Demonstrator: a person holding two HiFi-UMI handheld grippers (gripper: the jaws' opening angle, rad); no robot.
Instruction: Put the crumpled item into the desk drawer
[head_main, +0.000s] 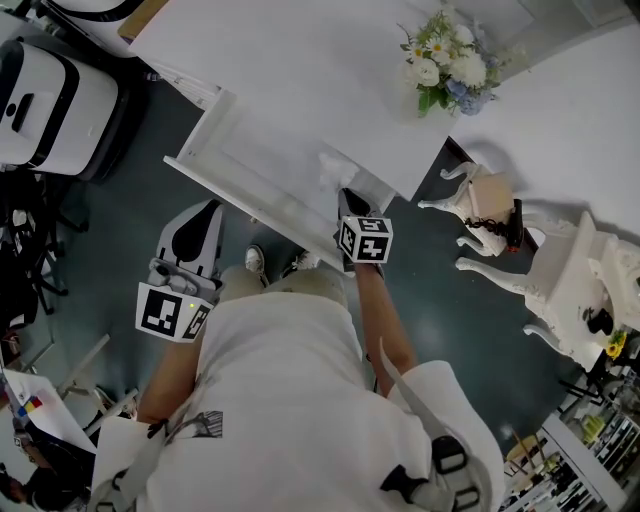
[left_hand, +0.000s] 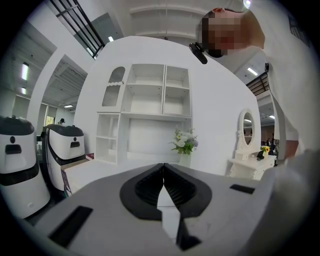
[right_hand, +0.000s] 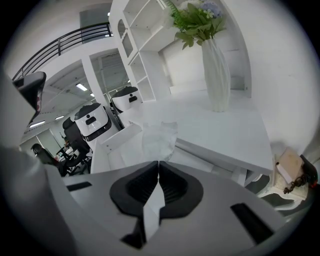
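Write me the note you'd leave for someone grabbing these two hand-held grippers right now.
Left gripper: shut, empty, in front of the drawer, touching nothing.
Right gripper: shut on the crumpled whitish sheet, at the right end of the open desk drawer.
Done: drawer open, sheet picked up.
Left: release the sheet inside the drawer; probably shut the drawer afterwards.

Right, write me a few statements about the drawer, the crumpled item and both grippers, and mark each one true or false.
1. The desk drawer stands open. True.
2. The left gripper holds the crumpled item. False: its fingers are closed on nothing, and the right gripper pinches the item.
3. Flowers stand on the desk. True.
4. The crumpled item lies on the floor. False: it is at the open drawer, at the right gripper's tips.
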